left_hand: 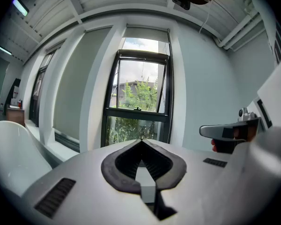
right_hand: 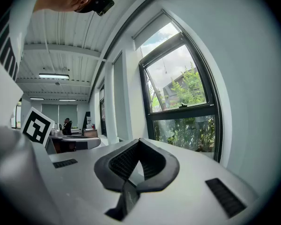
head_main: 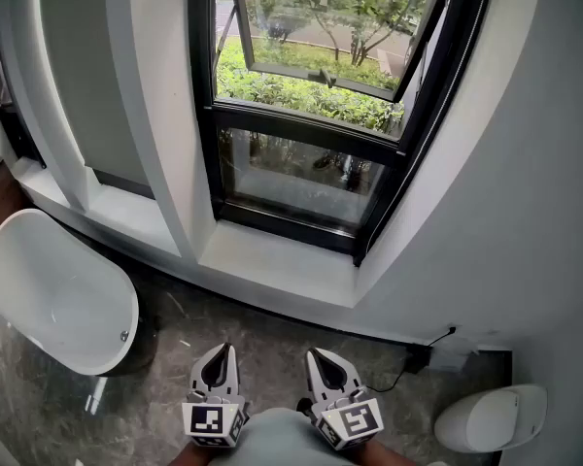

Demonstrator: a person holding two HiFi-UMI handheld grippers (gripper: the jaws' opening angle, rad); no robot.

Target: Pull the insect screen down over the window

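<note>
The black-framed window (head_main: 306, 115) stands ahead of me in a white recess, its upper sash (head_main: 321, 66) tilted outward over green shrubs. In the left gripper view a pale housing (left_hand: 146, 32) runs across the top of the window (left_hand: 140, 102), and a thin cord (left_hand: 142, 71) hangs in front of the glass. No screen covers the panes. My left gripper (head_main: 221, 350) and right gripper (head_main: 317, 356) are held low, close to my body and well short of the window. Both are shut and hold nothing, as their own views show (left_hand: 141, 140) (right_hand: 139, 140).
A deep white sill (head_main: 272, 265) lies under the window. A white rounded chair (head_main: 58, 299) stands at the left, and a white rounded object (head_main: 491, 420) sits on the floor at the right. A black cable and plug (head_main: 418, 357) run along the wall base.
</note>
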